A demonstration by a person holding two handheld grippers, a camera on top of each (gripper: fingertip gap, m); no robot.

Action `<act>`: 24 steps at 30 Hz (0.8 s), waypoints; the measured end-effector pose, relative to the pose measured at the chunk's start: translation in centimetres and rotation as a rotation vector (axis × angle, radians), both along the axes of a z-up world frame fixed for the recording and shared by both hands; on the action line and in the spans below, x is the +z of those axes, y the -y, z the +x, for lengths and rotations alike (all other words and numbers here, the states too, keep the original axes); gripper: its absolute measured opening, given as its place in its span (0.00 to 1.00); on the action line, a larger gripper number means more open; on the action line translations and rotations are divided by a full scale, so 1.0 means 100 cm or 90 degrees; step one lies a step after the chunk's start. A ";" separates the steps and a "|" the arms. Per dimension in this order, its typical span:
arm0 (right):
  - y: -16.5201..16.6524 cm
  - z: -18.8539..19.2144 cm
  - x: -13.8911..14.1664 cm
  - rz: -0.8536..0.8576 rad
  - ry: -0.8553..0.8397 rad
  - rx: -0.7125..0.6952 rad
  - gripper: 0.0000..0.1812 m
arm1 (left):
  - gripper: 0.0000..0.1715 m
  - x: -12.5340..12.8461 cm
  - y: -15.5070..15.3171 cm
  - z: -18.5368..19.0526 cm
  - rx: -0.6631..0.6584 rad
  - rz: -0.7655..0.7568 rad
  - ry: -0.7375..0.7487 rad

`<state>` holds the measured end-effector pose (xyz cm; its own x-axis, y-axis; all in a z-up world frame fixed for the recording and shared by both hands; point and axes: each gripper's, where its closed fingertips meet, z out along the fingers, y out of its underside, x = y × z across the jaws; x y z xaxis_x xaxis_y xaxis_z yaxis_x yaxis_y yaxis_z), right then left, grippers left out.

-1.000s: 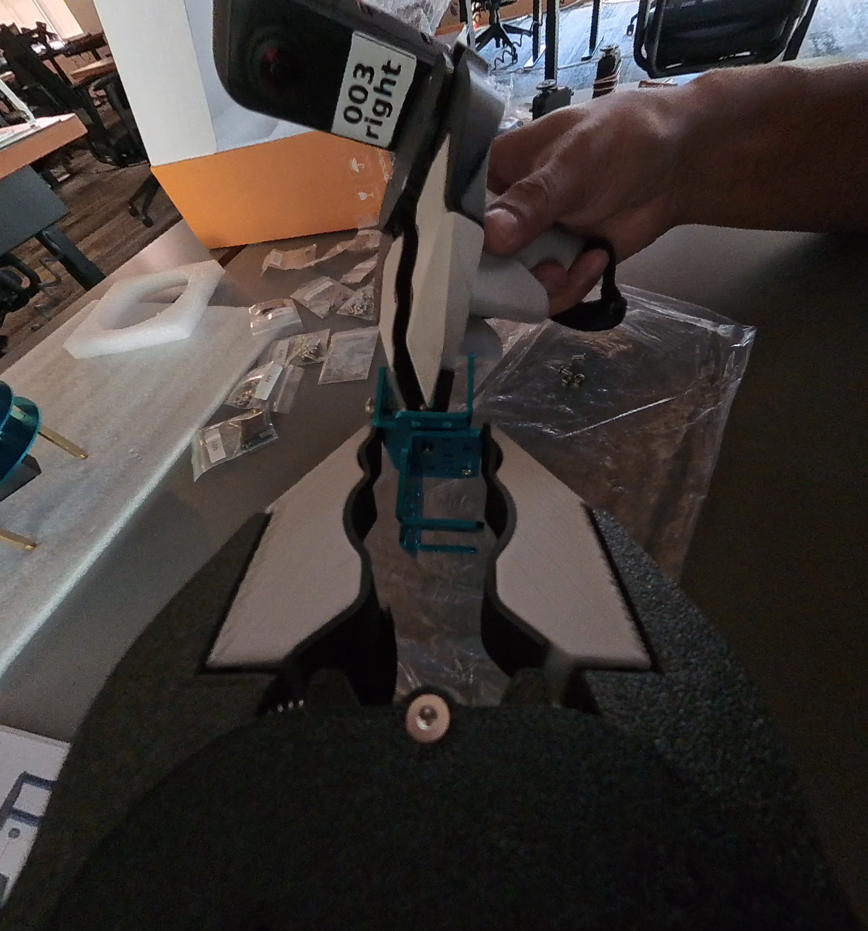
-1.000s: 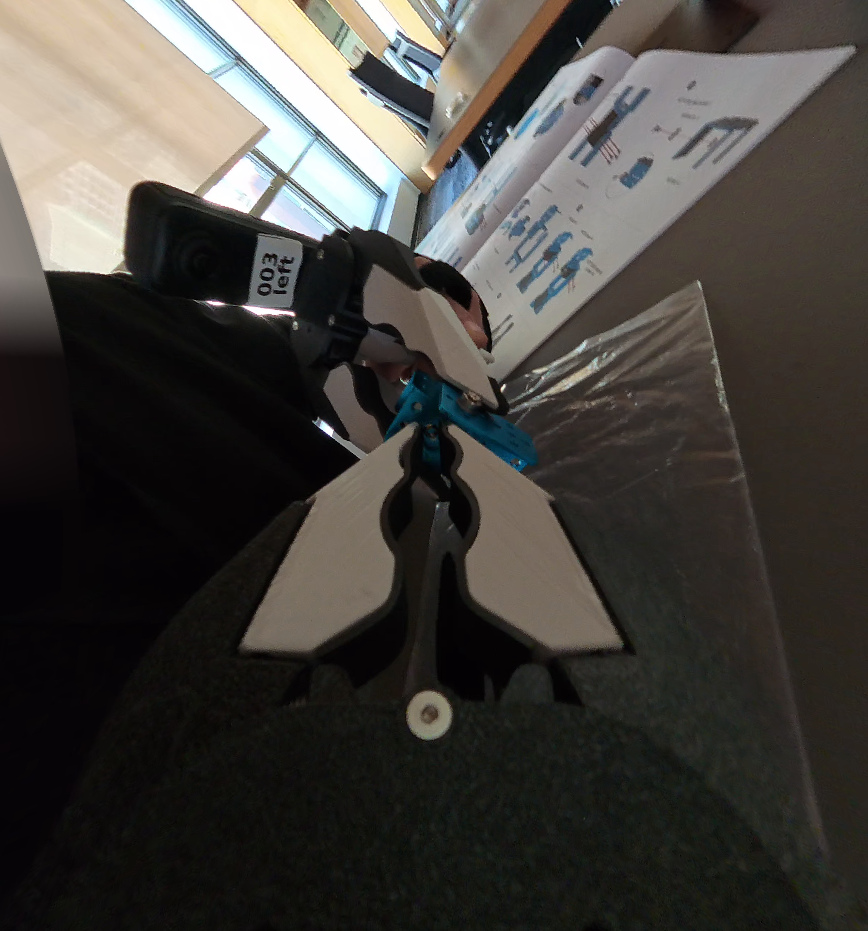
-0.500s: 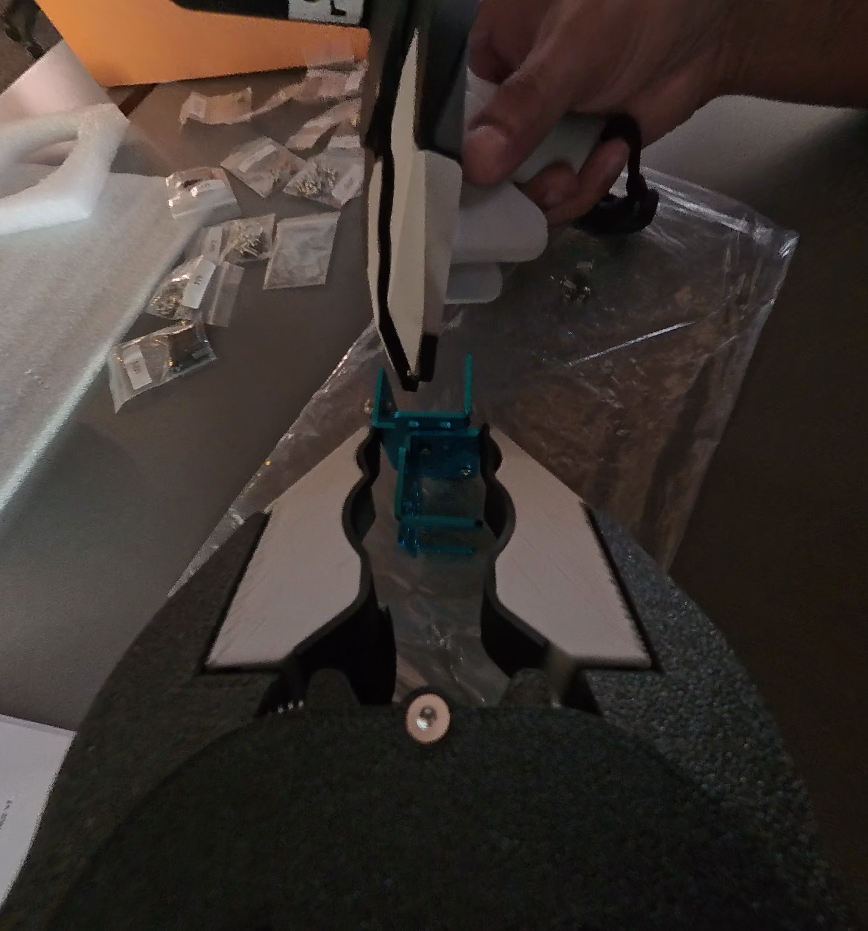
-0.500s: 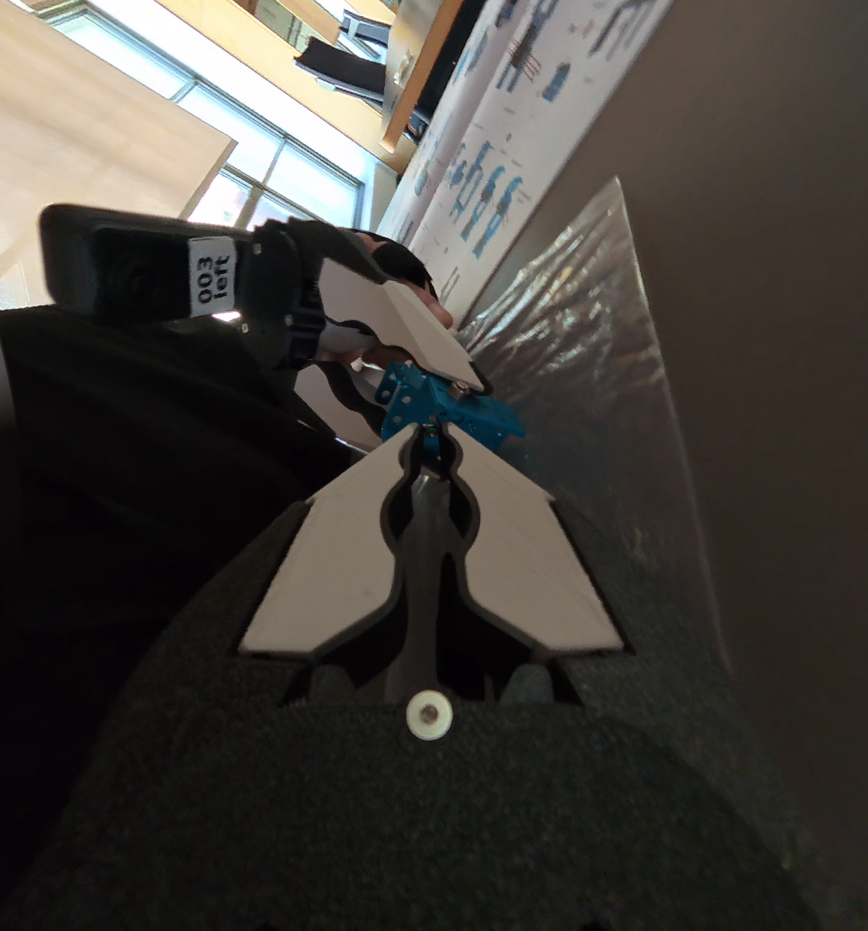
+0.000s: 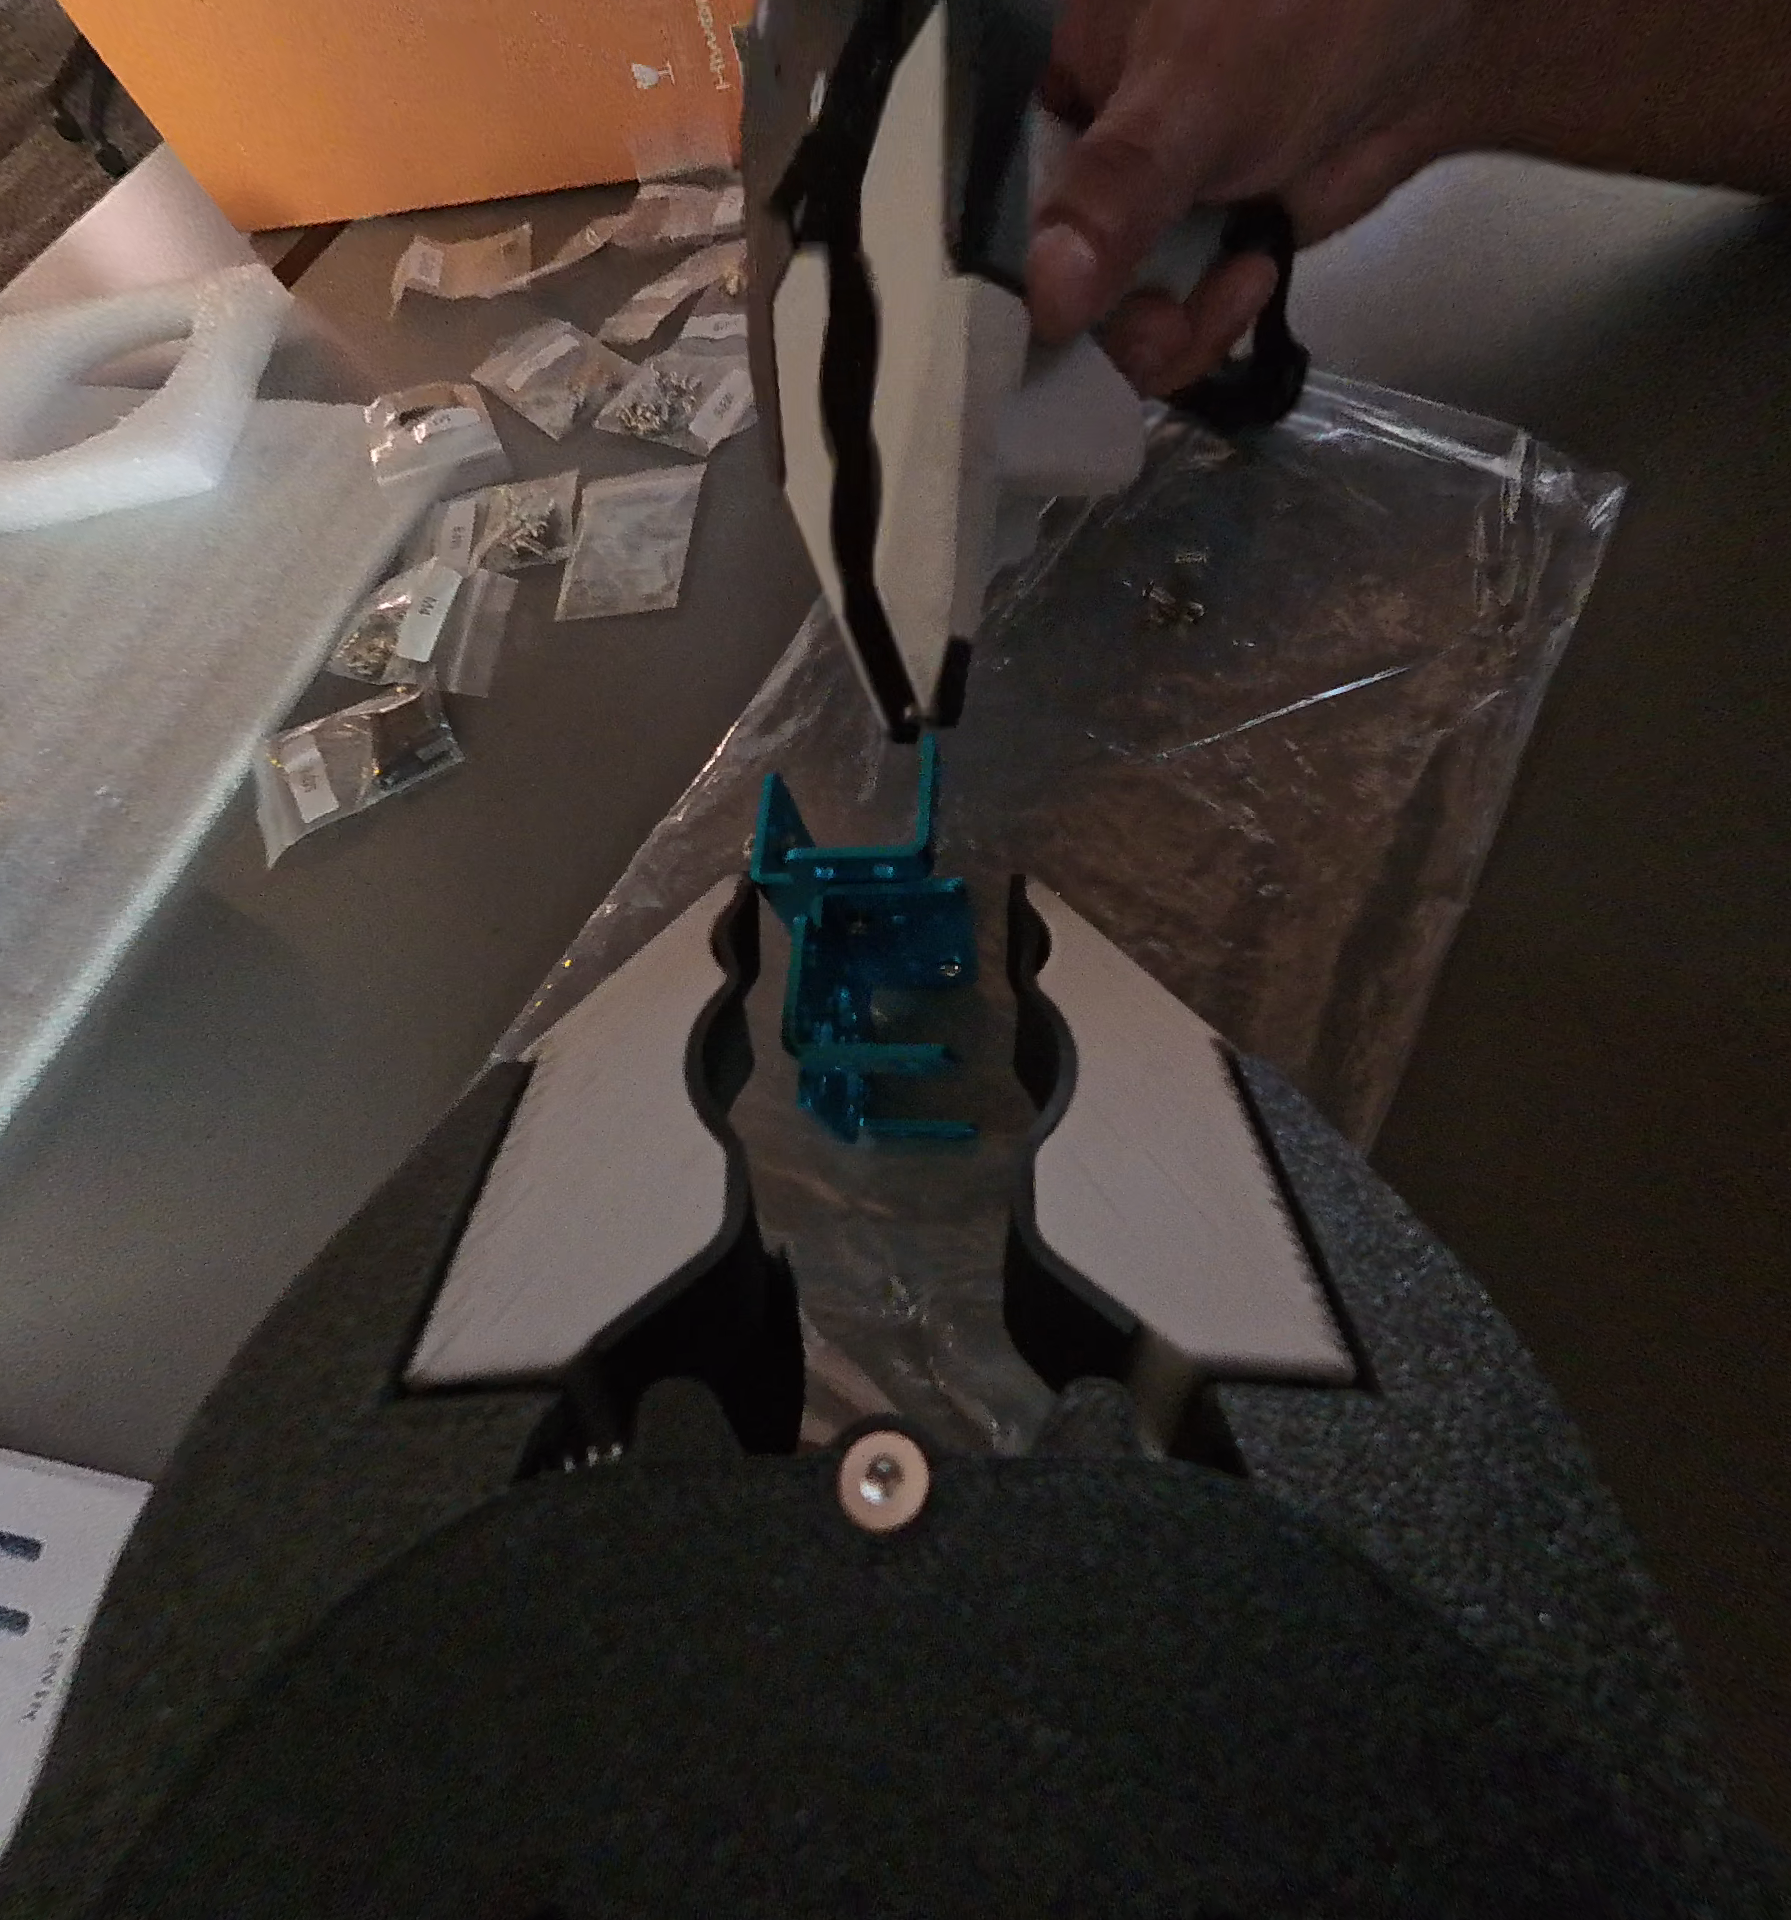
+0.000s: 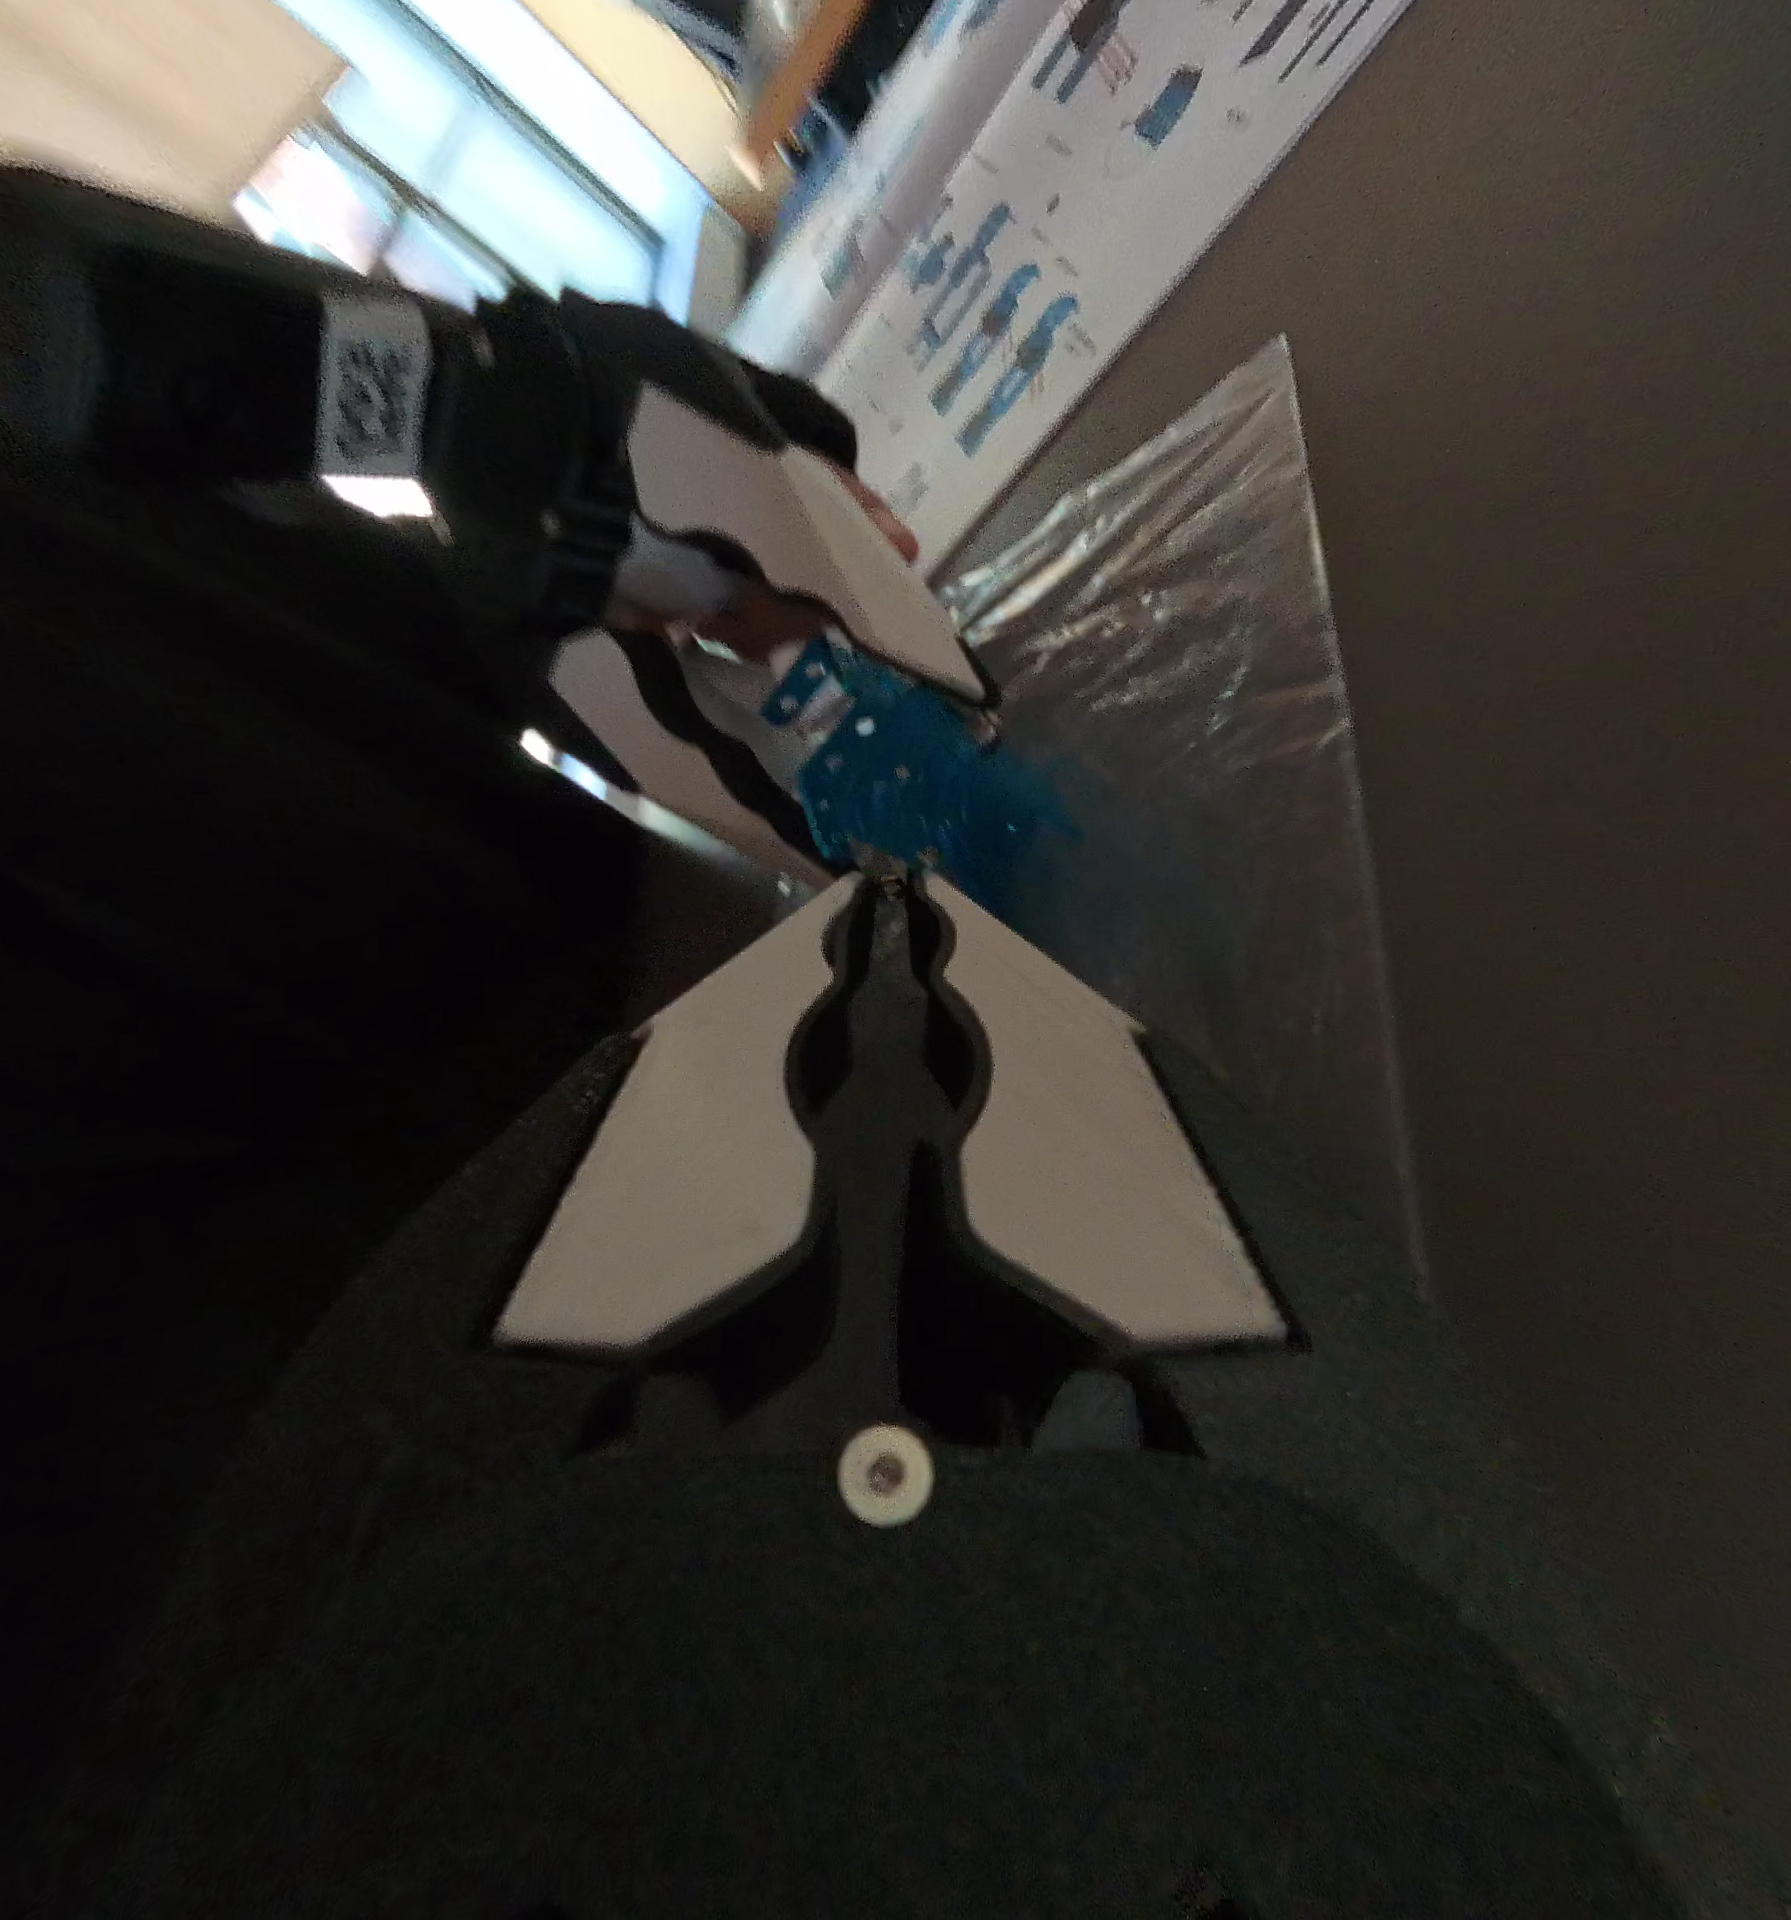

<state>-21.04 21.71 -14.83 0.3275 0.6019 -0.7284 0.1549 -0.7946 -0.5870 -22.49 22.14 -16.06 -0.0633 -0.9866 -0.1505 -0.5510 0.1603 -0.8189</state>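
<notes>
My left gripper (image 5: pixel 875 894) is shut on a blue metal bracket assembly (image 5: pixel 875 966), held by its sides over a clear plastic bag (image 5: pixel 1234 727) on the dark table. My right gripper (image 5: pixel 922 717), held by a hand (image 5: pixel 1182 125), points down with its jaws closed. Its tips sit right at the top of the assembly's upright tab. In the blurred right wrist view my right gripper (image 6: pixel 889 888) has its tips at the near edge of the blue assembly (image 6: pixel 901 790). The left gripper (image 6: pixel 870 758) clamps the assembly from the far side. A small speck at the right tips is too blurred to name.
Several small bags of screws (image 5: pixel 558 499) lie left of the plastic bag, with a white foam piece (image 5: pixel 91 395) and an orange box (image 5: pixel 403 94) behind. A few loose screws (image 5: pixel 1177 603) lie on the bag. A printed sheet (image 6: pixel 1026 208) lies beyond the plastic bag (image 6: pixel 1182 623). Both grippers' tips are close together, under 4 cm apart.
My right gripper's tips were on the assembly's upright tab and have drawn back to its top edge. My left gripper has tilted down toward the table, still holding the assembly.
</notes>
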 end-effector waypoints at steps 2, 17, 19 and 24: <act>0.006 0.011 -0.006 0.077 0.104 0.032 0.02 | 0.28 0.000 -0.001 0.000 0.001 0.003 -0.001; 0.051 0.128 -0.043 0.116 0.706 0.200 0.03 | 0.24 -0.001 -0.003 -0.001 0.013 0.034 -0.006; 0.050 0.133 -0.046 0.125 0.715 0.215 0.03 | 0.24 0.000 -0.003 -0.001 0.017 0.021 -0.002; 0.048 0.137 -0.045 0.161 0.699 0.214 0.06 | 0.24 -0.001 -0.004 -0.001 0.024 0.021 -0.002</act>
